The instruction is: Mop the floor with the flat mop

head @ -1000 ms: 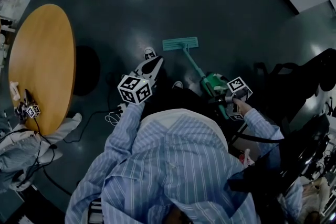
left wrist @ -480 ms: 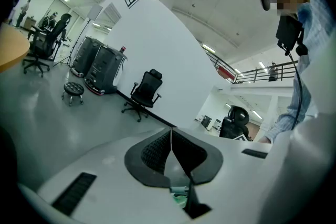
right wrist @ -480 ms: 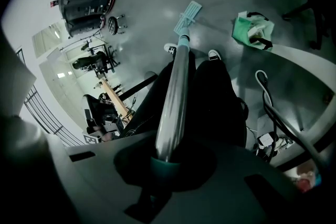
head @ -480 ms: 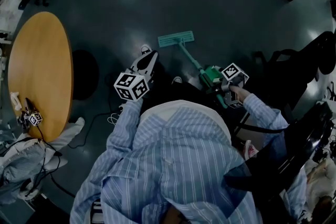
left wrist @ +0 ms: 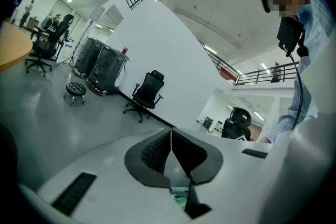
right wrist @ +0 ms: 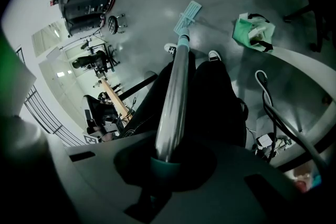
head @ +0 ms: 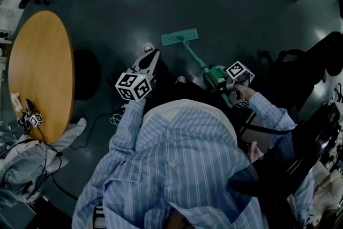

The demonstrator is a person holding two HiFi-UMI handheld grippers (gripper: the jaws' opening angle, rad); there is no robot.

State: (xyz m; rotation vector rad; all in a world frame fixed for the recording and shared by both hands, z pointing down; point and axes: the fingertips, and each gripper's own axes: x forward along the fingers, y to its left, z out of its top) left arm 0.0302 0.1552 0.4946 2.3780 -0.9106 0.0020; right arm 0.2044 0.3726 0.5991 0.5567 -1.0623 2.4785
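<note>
Your flat mop [head: 179,37] has slid slightly toward 12 o'clock; your right tongs [right wrist: 167,164] clamp its handle [right wrist: 176,86], and your left tongs [left wrist: 170,134] are closed, empty.

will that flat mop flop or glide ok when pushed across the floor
The flat mop probably pushes stiffly: its handle looks like a straight metal tube. Its thin head lies flat on the glossy floor, so it likely glides. Likely light; the right gripper alone holds it.

The flat mop [head: 188,50] lies with its teal rectangular head [head: 180,38] flat on the dark floor [head: 225,2]. Its silver handle [right wrist: 173,92] slants up from the head's middle.
</note>
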